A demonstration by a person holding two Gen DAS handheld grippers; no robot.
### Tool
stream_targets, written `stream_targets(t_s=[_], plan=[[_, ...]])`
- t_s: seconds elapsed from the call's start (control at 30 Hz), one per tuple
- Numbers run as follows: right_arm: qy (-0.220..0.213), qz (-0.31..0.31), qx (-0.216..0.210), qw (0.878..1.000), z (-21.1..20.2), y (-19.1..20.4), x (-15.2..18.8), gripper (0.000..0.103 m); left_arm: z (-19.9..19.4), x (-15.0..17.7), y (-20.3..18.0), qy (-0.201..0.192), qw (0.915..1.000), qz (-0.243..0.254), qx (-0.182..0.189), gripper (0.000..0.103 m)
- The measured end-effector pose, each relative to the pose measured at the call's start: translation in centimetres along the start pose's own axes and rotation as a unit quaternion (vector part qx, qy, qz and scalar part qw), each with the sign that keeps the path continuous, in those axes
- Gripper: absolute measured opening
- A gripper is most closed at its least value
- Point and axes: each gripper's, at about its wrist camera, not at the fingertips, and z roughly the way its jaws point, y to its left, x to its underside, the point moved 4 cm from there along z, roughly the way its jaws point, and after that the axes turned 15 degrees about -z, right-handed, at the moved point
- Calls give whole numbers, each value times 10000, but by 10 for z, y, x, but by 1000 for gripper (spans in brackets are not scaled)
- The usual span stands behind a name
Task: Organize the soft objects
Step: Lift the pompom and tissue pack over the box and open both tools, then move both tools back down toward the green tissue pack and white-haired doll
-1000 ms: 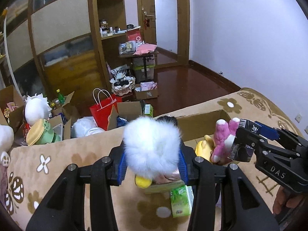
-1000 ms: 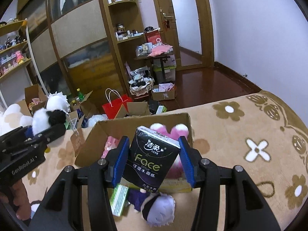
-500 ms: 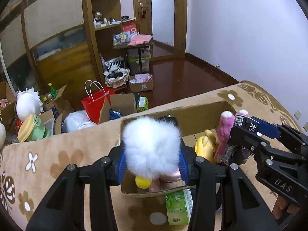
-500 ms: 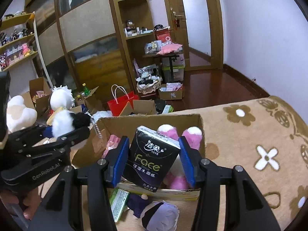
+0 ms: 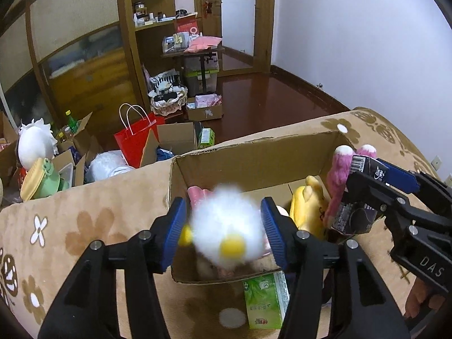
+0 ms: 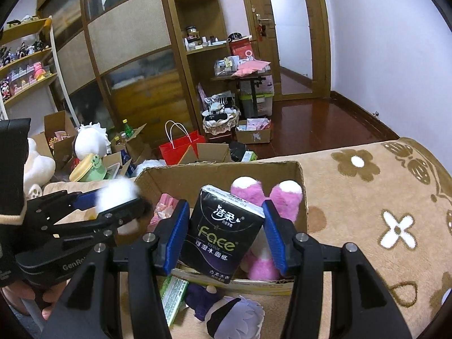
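My left gripper (image 5: 224, 233) has opened over the cardboard box (image 5: 254, 155); the white fluffy plush (image 5: 226, 234) with yellow feet is blurred between the spread pads, dropping into the box. My right gripper (image 6: 226, 226) is shut on a black tissue pack (image 6: 223, 231) and holds it over the box's near edge (image 6: 214, 169). Inside the box lie a pink plush (image 6: 254, 200), a yellow plush (image 5: 308, 209) and a pink item (image 5: 196, 195). The left gripper and white plush also show in the right wrist view (image 6: 118, 197).
The box sits on a brown flowered blanket (image 5: 84, 217). A green tissue pack (image 5: 264, 299) and a purple-white plush doll (image 6: 231, 313) lie in front of the box. Beyond the blanket edge are a red bag (image 5: 135, 141), open boxes and plush toys on the floor.
My left gripper moved forward over the box and opened; the white plush slipped down between the pads. The right gripper kept the tissue pack and moved slightly closer to the box.
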Motion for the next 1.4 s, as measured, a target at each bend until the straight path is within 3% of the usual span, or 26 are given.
stream_targets(t_s=[0.1,0.3,0.63,0.73,0.83,0.93,1.13,1.23,1.4], plan=[[8,9,-7,10000,0,0,0,56,0,0,1,-13,10000,-22,-37,66],[7,31,-44,10000,3,2,2,56,0,-2,9,-12,9998,-139,-137,77],[15,33,-79,10000,1,14,6,57,-16,4,17,-97,9996,-171,-209,80],[57,100,-61,9999,-6,15,9,74,-22,11,17,-37,9997,-162,-197,81],[104,252,-43,9996,-16,12,15,80,-28,19,17,34,9997,-218,-115,92],[146,405,-82,9990,-23,7,23,94,-31,27,15,118,9996,-173,-177,95],[370,508,-33,9980,-28,-2,39,95,-28,43,6,352,9989,125,-270,96],[535,628,-35,9966,-28,-6,50,103,-22,53,1,552,9979,227,-245,96],[777,746,-36,9942,-22,-10,65,103,-8,66,-9,822,9951,465,-277,96]])
